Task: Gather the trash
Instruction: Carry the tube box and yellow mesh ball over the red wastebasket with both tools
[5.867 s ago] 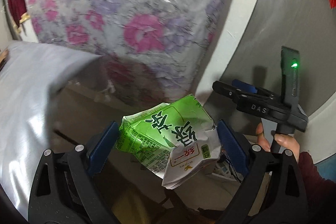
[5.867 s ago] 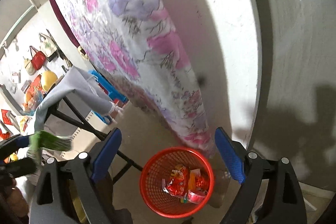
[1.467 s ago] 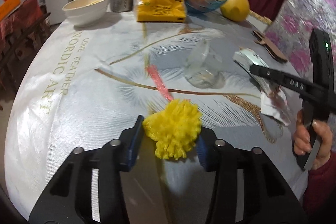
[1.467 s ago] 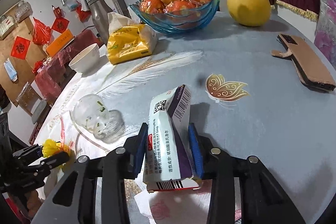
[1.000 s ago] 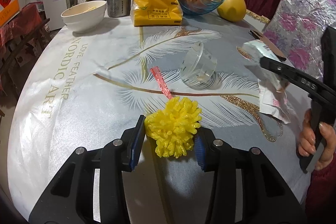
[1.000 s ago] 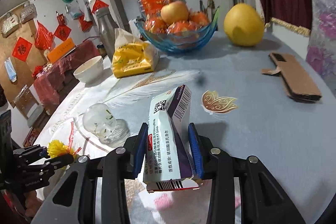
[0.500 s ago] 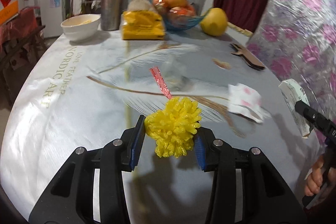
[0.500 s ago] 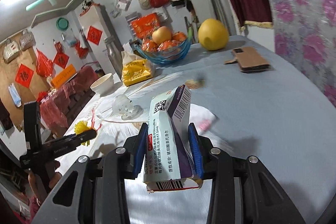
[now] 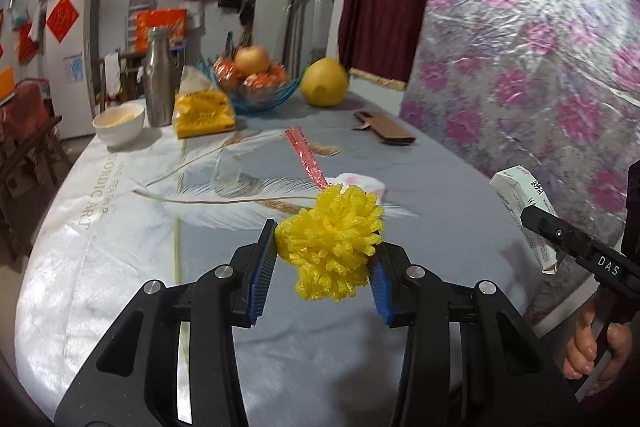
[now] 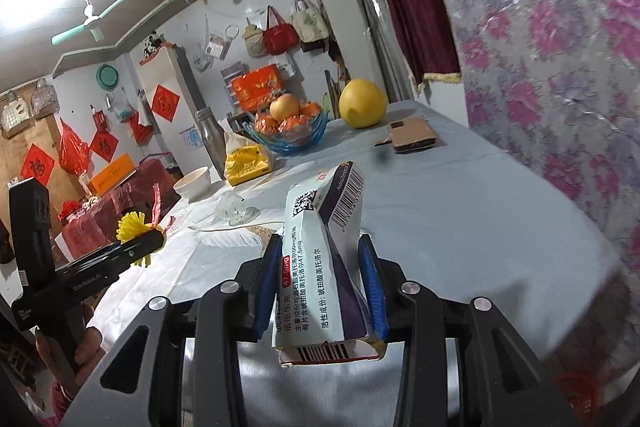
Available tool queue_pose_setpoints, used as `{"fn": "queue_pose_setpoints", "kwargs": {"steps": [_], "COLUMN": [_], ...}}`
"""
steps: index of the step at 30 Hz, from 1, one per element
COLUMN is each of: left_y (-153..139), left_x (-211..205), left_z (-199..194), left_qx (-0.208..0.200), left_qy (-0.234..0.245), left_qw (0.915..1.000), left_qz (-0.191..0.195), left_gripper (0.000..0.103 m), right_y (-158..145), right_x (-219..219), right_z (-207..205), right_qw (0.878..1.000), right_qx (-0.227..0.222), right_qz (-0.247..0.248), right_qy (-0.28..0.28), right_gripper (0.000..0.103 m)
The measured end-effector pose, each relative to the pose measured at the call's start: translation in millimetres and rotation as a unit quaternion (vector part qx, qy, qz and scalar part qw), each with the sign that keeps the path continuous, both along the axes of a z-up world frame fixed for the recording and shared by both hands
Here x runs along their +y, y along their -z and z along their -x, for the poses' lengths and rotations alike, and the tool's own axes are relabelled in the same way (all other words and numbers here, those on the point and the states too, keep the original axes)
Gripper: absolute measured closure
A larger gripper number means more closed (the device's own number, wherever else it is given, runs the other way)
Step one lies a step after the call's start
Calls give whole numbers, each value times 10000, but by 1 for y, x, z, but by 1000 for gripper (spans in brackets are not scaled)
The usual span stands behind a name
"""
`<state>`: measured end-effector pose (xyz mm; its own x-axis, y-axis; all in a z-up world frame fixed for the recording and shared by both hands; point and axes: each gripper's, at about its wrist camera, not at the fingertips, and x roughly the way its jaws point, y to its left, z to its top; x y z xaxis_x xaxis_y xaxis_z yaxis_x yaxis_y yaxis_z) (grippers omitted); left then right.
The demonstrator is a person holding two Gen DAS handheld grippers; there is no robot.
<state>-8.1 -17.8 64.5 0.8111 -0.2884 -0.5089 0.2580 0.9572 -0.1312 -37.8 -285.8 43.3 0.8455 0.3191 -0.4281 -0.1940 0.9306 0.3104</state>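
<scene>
My left gripper [image 9: 322,263] is shut on a yellow foam pom-pom [image 9: 331,242] with a red foil strip [image 9: 306,157] sticking up from it, held above the table. It also shows in the right wrist view [image 10: 134,229]. My right gripper [image 10: 322,287] is shut on a crushed white and purple medicine box [image 10: 324,267], lifted above the table's near edge. That box also shows in the left wrist view [image 9: 524,211] at the right. A red trash basket [image 10: 578,393] shows low at the right, below the table edge.
The table [image 9: 120,247] carries a crumpled white wrapper [image 9: 362,183], an overturned glass [image 9: 228,171], a yellow bag [image 9: 204,115], a white bowl [image 9: 119,123], a steel bottle [image 9: 158,79], a fruit bowl [image 9: 260,83], a pomelo [image 9: 324,81] and a brown wallet [image 9: 386,131]. A floral covered wall [image 9: 520,47] stands to the right.
Both grippers have risen and pulled back from the table with their loads. The table now sits lower and farther in both views, and the red basket has come into the right wrist view.
</scene>
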Motion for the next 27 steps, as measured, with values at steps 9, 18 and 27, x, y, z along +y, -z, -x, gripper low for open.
{"fn": "queue_pose_setpoints", "kwargs": {"steps": [9,18,27], "left_y": [-11,-16,-7], "left_x": [-20,-31,-38], "left_z": [49,80,84], "left_qx": [-319,-558,-488], "left_qy": [268,425,520], "left_qw": [9991,9974,9974], "left_qz": [-81,-143,-124], "left_gripper": [60,60,60], "right_y": [-18,-22,-16], "right_x": [-27,-47,-72], "right_z": [64,100,111], "right_qw": [9990,9973,9949], "right_qx": [-299,-336,-221], "right_qz": [90,208,290], "right_qy": [309,614,939], "right_gripper": [64,64,64]}}
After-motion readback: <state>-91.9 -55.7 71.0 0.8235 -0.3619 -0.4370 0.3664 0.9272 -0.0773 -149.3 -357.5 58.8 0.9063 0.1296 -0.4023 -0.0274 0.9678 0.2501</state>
